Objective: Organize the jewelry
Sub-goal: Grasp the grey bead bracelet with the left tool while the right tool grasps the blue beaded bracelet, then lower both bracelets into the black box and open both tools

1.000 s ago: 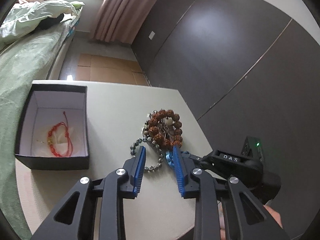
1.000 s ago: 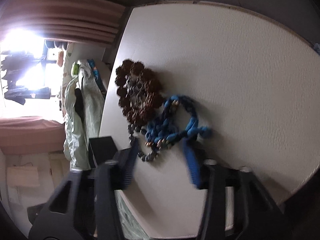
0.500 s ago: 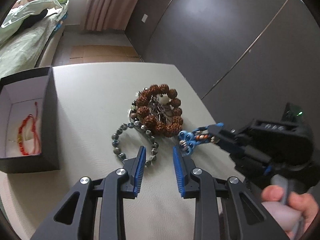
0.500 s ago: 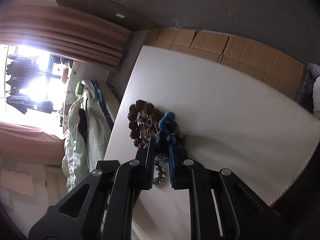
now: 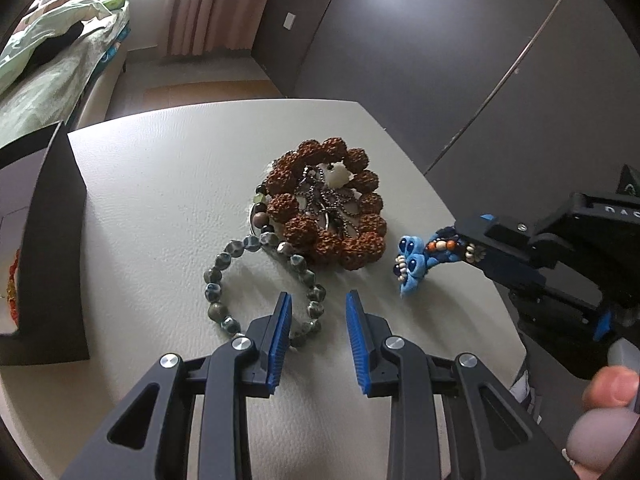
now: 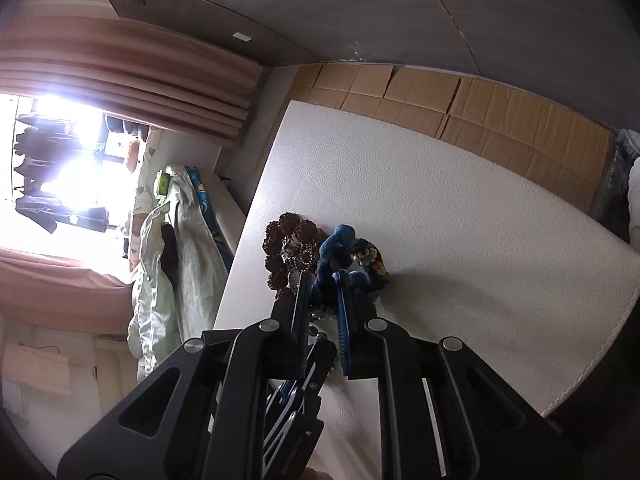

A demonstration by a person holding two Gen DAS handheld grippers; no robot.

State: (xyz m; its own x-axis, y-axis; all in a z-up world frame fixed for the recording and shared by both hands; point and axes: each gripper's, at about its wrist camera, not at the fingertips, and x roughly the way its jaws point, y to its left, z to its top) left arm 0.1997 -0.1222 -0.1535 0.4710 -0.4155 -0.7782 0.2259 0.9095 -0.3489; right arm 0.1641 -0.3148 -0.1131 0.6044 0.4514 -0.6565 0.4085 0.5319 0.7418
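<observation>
Cream leather tabletop (image 5: 160, 200): right gripper (image 5: 476, 236) has just clamped the blue knotted-cord bracelet (image 5: 416, 256) near its right edge, lifting; left gripper (image 5: 316, 316) released, now over green stone-bead bracelet (image 5: 224, 264). Black box (image 5: 52, 248) next.

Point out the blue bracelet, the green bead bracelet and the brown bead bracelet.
blue bracelet (image 5: 412, 258), left wrist view, on its light blue flower end.
green bead bracelet (image 5: 213, 276), left wrist view, on a left-side bead.
brown bead bracelet (image 5: 282, 205), left wrist view, on a left-side bead.

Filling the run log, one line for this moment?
right claw: shut on blue bracelet | left claw: open over green bead bracelet | box: left
</observation>
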